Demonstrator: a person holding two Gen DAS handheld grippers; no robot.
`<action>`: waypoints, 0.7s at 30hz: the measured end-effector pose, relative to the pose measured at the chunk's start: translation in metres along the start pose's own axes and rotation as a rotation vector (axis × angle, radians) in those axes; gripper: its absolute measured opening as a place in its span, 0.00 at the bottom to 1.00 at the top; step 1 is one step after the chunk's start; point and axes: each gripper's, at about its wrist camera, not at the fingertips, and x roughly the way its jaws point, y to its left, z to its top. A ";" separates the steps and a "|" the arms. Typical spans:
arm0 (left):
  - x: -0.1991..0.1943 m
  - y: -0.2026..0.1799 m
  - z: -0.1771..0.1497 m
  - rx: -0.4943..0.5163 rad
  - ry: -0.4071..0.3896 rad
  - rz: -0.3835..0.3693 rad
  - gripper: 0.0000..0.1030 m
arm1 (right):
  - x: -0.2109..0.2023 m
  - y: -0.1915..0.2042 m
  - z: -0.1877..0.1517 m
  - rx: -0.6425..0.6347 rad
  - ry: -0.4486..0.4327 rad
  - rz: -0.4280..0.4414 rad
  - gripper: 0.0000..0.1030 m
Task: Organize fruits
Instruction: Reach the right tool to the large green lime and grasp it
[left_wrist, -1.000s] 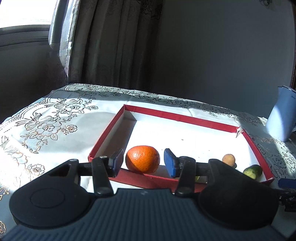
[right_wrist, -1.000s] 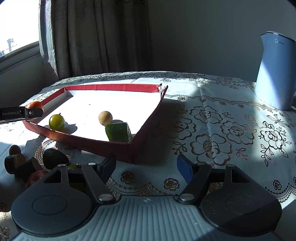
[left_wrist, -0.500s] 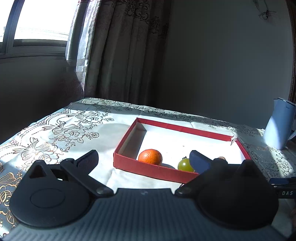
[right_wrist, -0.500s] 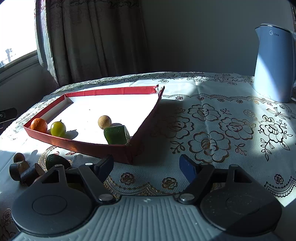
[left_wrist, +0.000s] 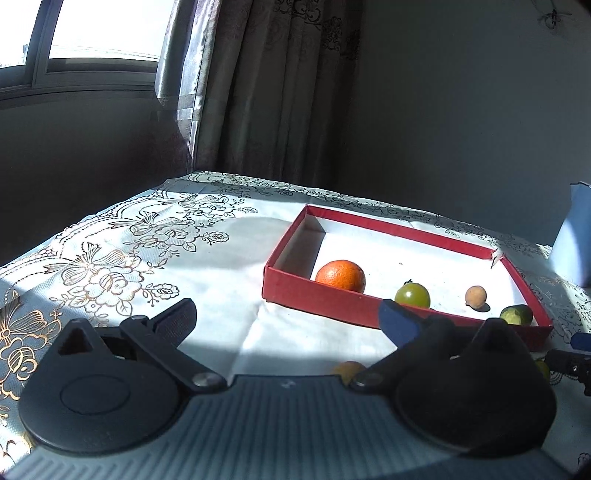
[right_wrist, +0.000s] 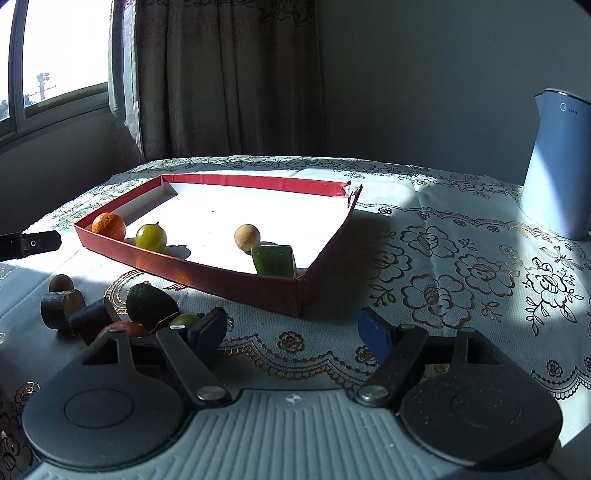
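Left wrist view: the left gripper (left_wrist: 286, 317) had its fingers spread wide, holding nothing, short of the red cardboard tray (left_wrist: 317, 297) holding a round orange (left_wrist: 340, 275) and green round fruit (left_wrist: 412, 294).

Right wrist view: the right gripper (right_wrist: 293, 328) stood partly open and empty over the floral-clothed bench (right_wrist: 461, 273); a dark green avocado (right_wrist: 149, 304) lay outside the tray (right_wrist: 229, 278).

Left wrist view is looking forward and slightly down along the left tool (left_wrist: 286, 317), low over the bench (left_wrist: 155, 251), facing the tray (left_wrist: 314, 295) from its near-left corner. Right wrist view is looking along the right tool (right_wrist: 293, 330) from the tray's (right_wrist: 221, 273) right. Both are sharing tray, orange (left_wrist: 340, 275) (right_wrist: 108, 226), kettle (right_wrist: 557, 166).
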 end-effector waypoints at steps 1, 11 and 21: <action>0.001 0.002 0.000 -0.013 0.006 -0.001 1.00 | -0.002 0.004 0.001 -0.011 -0.012 0.014 0.76; 0.006 0.013 0.001 -0.078 0.033 0.004 1.00 | -0.011 0.021 0.002 0.015 -0.042 0.086 0.75; 0.007 0.014 0.000 -0.082 0.036 0.010 1.00 | 0.002 0.025 -0.001 0.016 -0.002 0.086 0.71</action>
